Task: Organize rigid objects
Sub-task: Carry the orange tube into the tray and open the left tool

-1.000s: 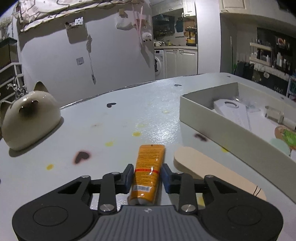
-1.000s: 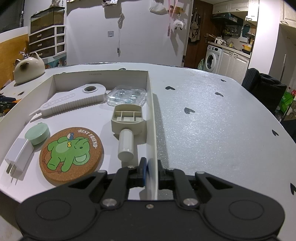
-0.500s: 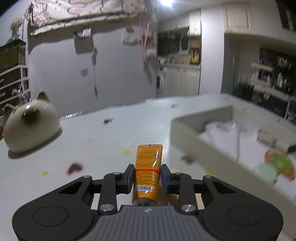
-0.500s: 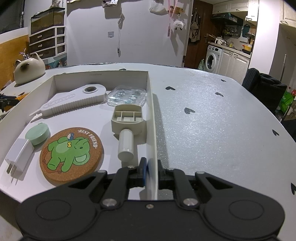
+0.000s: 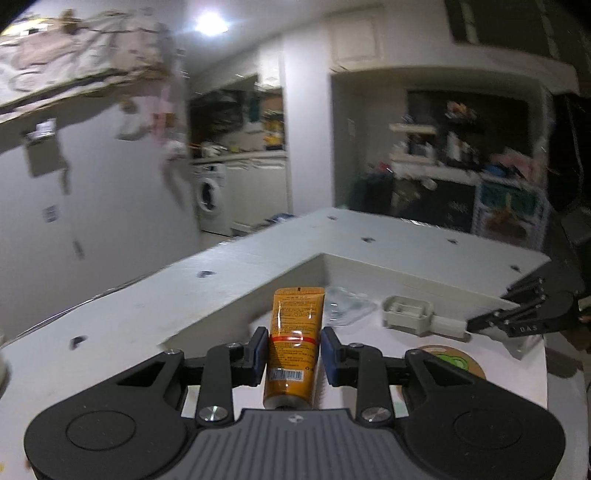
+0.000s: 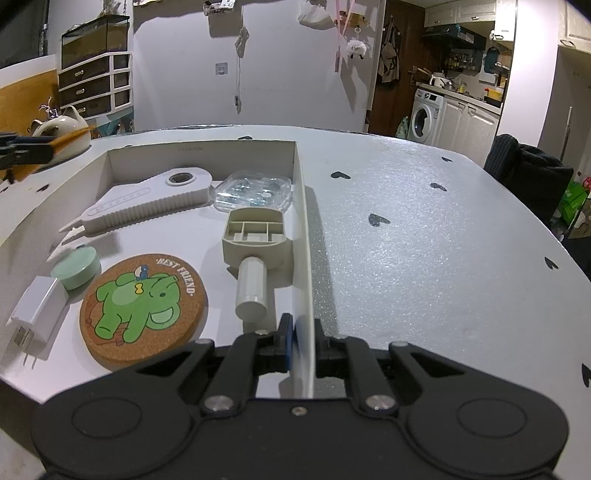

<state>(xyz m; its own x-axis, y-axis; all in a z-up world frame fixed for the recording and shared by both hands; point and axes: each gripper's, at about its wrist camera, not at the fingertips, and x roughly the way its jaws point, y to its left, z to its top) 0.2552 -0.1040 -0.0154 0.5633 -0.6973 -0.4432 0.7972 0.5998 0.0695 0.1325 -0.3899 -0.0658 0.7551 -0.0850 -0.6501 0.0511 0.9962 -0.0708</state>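
Coaster [image 6: 143,309] in box [image 6: 303,236], plug [image 6: 38,314] leftward

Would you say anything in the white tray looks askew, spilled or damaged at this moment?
Nothing stands out. In the white tray, the cork coaster, charger plug, green lid and clear packet lie flat, with no spill or damage visible.

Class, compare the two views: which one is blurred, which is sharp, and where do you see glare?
Left wrist view: background smeared, ceiling lamp flares, only the tube stays crisp. Right wrist view: sharp throughout, with sparkly glare on the table and fisheye bending at its edges.
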